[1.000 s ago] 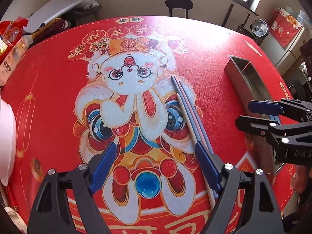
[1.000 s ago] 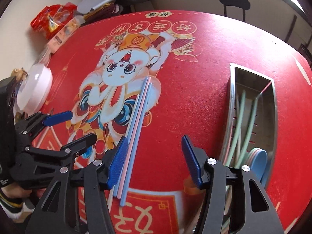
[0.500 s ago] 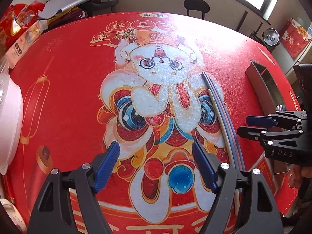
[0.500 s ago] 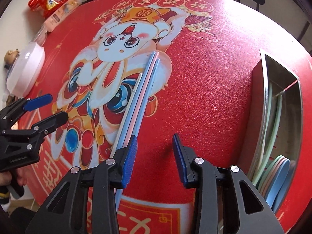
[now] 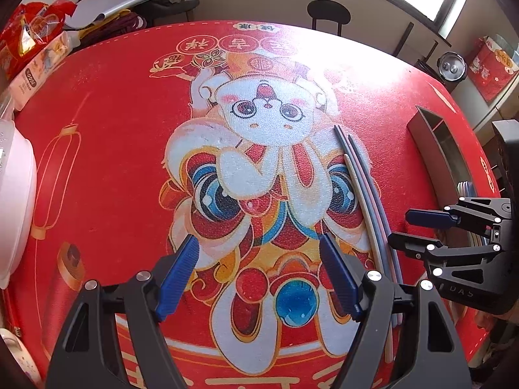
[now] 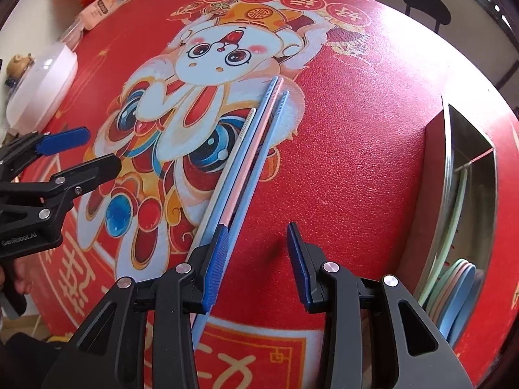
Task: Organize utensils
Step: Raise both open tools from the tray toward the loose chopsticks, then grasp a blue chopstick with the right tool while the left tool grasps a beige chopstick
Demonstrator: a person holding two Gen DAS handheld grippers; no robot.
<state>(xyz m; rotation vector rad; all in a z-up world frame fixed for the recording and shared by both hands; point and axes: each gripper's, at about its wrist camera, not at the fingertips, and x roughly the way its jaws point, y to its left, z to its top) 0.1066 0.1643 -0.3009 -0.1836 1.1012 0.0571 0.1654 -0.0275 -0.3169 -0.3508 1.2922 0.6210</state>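
Over the red mat my right gripper has its jaws partly apart, holding nothing; one blue pad sits just beside the chopsticks lying flat. My left gripper is wide apart and empty, over the rabbit picture

Chopsticks mid-mat, holder off to their right.

On the mat four chopsticks lie side by side, touching, running from near the printed rabbit toward the near edge. The holder stands well apart to their right, with chopsticks and spoons inside it. The right gripper sits over the chopsticks' near ends, its left finger just beside them, bare mat between the jaws. The left gripper hangs over the print, left of the chopsticks. A bowl sits at the mat's left edge, packets behind it, a chair beyond the far edge.
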